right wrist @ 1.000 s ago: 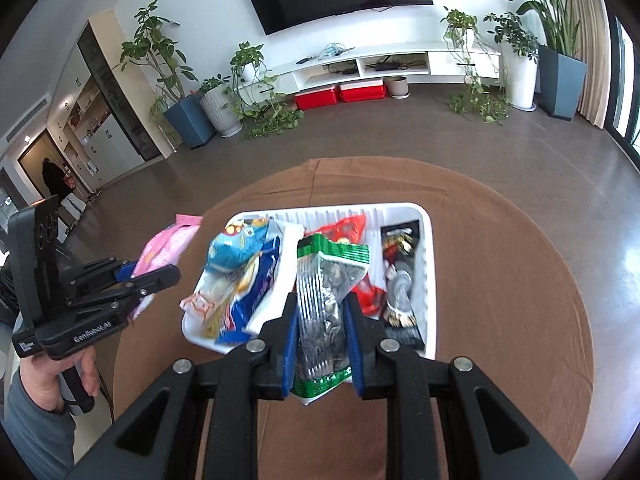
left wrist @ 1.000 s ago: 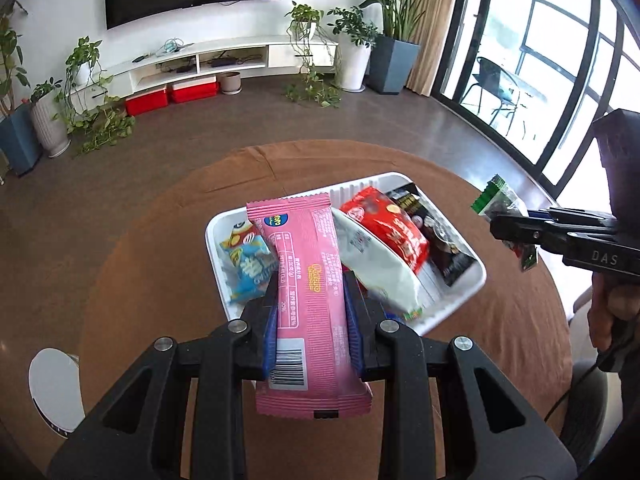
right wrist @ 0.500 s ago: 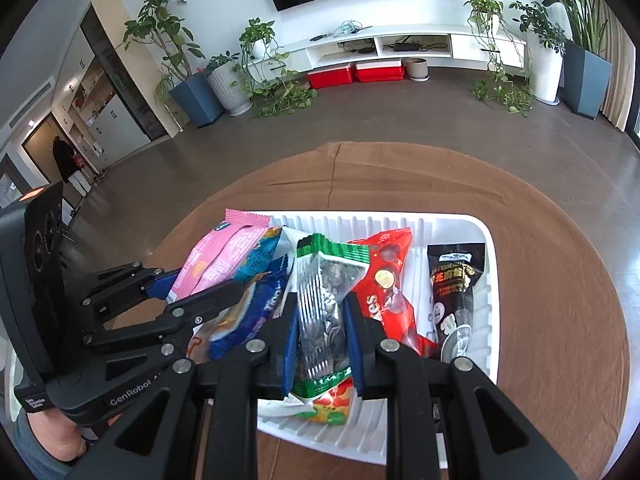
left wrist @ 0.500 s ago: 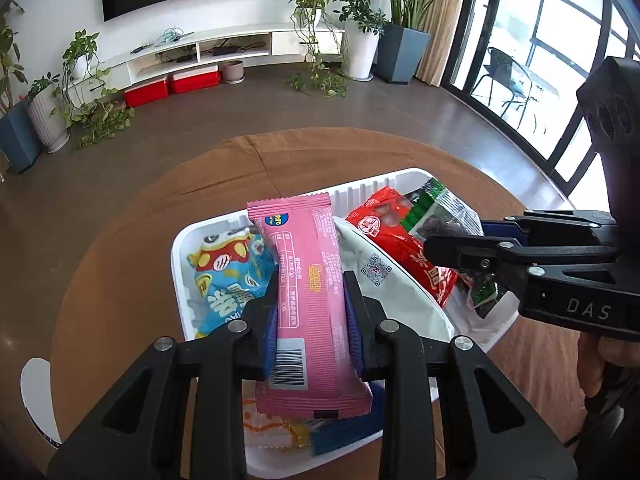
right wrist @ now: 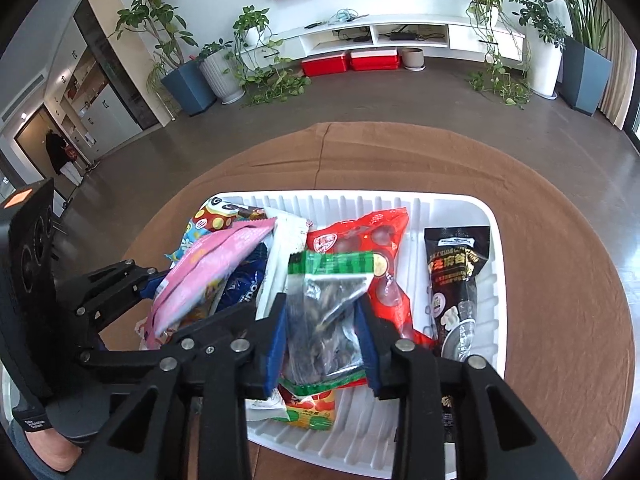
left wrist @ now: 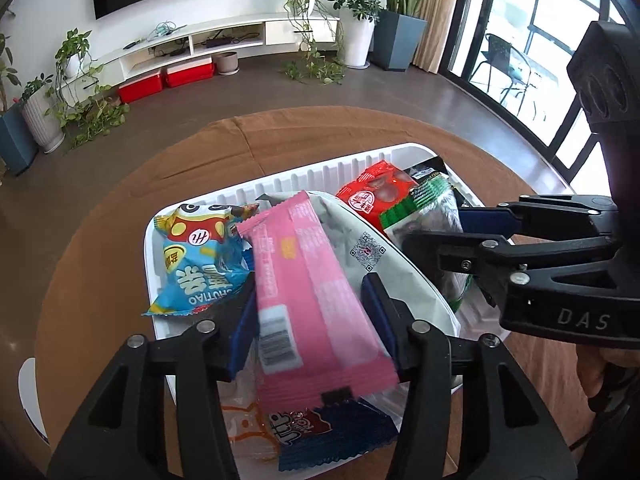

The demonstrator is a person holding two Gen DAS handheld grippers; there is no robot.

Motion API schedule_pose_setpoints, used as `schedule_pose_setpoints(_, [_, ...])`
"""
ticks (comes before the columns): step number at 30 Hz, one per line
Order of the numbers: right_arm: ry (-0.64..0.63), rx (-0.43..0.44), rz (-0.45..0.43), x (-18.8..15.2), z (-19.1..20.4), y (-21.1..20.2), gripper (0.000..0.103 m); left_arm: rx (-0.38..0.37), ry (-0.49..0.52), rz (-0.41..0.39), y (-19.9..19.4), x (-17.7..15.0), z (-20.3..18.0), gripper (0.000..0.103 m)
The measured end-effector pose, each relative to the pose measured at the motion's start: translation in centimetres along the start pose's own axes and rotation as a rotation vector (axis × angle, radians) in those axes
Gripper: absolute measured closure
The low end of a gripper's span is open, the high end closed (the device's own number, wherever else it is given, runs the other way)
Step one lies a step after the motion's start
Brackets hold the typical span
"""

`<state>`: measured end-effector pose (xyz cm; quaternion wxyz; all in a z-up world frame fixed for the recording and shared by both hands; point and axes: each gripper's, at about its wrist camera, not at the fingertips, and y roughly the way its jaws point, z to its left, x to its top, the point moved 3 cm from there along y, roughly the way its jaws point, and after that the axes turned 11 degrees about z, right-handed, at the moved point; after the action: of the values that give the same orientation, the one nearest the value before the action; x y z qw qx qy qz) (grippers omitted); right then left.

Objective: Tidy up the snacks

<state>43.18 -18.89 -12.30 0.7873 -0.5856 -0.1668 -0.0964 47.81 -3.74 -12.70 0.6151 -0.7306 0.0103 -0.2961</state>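
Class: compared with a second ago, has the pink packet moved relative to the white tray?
Yes. The pink packet came down and in over the white tray.

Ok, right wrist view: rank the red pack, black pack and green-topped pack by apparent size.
1. Red pack, partly covered.
2. Green-topped pack and black pack: look alike; the green-topped one is nearer the camera, so unsure.
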Motion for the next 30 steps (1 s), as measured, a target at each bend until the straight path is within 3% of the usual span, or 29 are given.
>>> schedule_pose_setpoints(12, [0.02, 0.002, -0.029, -0.2, -0.7, -0.9, 0.06, -0.001, -0.001, -0.02, -1.0, -0.4, 0.2, 0.04])
schedule_pose_setpoints(21, [0.055, 0.011, -0.085, -0.5, -1.5, -2.9, 0.042, 0.012, -0.018, -0.071, -3.7, -1.5, 0.0, 0.021])
schedule_pose_setpoints(23, [0.079, 0.026, -0.1, -0.7, -1.9, -3.6, 0.032, 0.022, -0.025, -0.088, -4.6, -1.8, -0.1, 0.013])
schedule_pose_setpoints(26, [0.117, 0.043, -0.151, -1.5, -2.4, -5.2, 0.019, 0.049, -0.045, -0.142, -6.7, -2.8, -0.4, 0.0])
schedule_pose_setpoints(30, [0.142, 0.049, -0.238, -3.1, -2.6, -7.6, 0.008, 0.104, -0.028, -0.252, -10.2, -4.9, -1.6, 0.0])
